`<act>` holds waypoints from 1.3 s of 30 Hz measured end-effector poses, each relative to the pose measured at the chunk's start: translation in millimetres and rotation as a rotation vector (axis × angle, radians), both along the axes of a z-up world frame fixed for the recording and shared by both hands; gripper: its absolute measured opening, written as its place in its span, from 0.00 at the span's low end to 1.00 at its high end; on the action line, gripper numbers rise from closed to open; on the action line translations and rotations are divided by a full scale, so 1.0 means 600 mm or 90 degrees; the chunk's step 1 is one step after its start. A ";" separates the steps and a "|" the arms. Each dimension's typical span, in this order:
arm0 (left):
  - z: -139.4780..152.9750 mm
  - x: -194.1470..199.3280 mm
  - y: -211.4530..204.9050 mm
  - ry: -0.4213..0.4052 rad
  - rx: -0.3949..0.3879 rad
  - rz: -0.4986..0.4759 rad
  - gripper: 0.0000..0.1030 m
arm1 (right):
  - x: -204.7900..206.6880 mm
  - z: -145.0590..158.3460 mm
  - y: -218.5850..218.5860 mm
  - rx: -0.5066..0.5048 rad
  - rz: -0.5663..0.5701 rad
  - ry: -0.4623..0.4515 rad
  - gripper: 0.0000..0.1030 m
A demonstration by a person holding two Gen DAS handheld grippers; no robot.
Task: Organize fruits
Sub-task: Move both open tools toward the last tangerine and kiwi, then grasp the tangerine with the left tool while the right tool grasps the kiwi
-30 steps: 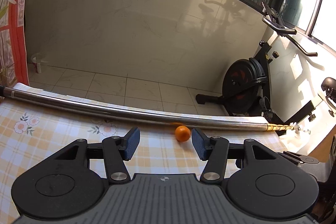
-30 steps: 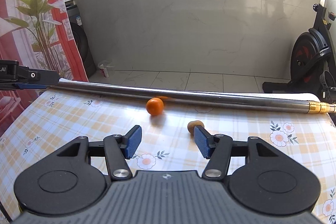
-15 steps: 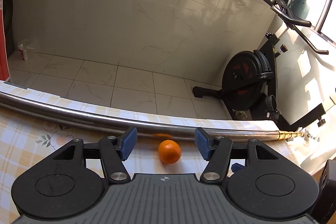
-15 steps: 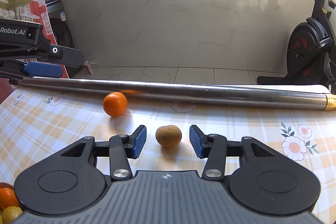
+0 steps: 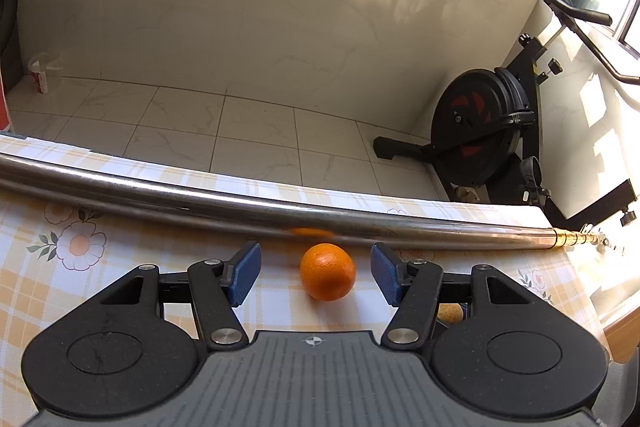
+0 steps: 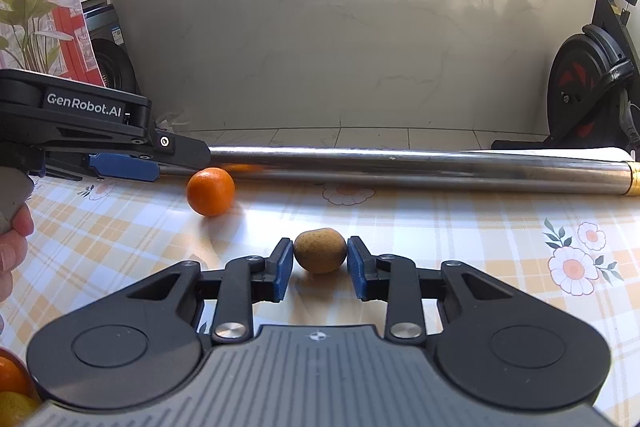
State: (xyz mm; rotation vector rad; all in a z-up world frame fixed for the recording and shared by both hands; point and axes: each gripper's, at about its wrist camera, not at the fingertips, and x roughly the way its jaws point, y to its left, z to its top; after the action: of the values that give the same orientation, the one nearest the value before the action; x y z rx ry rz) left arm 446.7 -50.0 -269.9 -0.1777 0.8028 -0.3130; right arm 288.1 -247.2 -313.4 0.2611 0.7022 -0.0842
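right gripper (image 6: 320,263) pinches the brown fruit (image 6: 320,251) on the table (image 6: 460,231); left gripper (image 5: 316,273) stands spread around the orange (image 5: 328,277).

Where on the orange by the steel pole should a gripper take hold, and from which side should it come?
Grip the orange across its widest middle, one pad on each side. Come from the near side, angled down over the tablecloth, as the left gripper sits now: the pole lies close behind the fruit, so the far side looks blocked. Being round, it could roll, so close evenly.

Orange (image 5: 327,277) between pads (image 5: 244,273) (untouched)
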 end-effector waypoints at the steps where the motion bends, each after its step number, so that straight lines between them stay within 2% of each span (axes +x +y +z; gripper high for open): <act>1: -0.003 0.003 -0.002 0.001 0.001 0.000 0.62 | -0.001 0.000 0.000 0.002 0.000 -0.002 0.31; 13: -0.028 0.028 -0.042 0.006 0.025 -0.017 0.60 | -0.011 0.002 -0.010 0.018 0.007 -0.020 0.31; 14: -0.031 0.031 -0.043 0.012 0.027 -0.013 0.59 | -0.011 0.001 -0.012 0.020 0.008 -0.019 0.31; 16: -0.035 0.038 -0.042 0.026 0.015 -0.013 0.45 | -0.011 0.001 -0.014 0.024 0.012 -0.019 0.31; 18: -0.038 0.041 -0.043 0.031 0.013 -0.016 0.37 | -0.012 0.002 -0.016 0.027 0.014 -0.021 0.31; 24: -0.034 0.032 -0.049 0.024 0.037 -0.030 0.37 | -0.013 0.004 -0.024 0.037 0.013 -0.022 0.31; 28: -0.015 0.011 -0.044 0.012 0.054 -0.051 0.37 | -0.018 0.007 -0.026 0.034 0.001 -0.027 0.31; 33: 0.038 -0.041 -0.020 -0.018 0.054 -0.087 0.37 | -0.040 0.016 -0.025 0.041 -0.015 -0.015 0.31; 39: 0.092 -0.113 0.036 -0.026 0.030 -0.104 0.37 | -0.097 0.074 0.001 0.053 0.020 -0.036 0.31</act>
State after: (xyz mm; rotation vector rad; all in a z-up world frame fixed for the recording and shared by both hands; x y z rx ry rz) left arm 379.0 -28.4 -215.0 -0.0613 0.7847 -0.4500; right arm 229.9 -246.5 -269.0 0.3310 0.6545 -0.0185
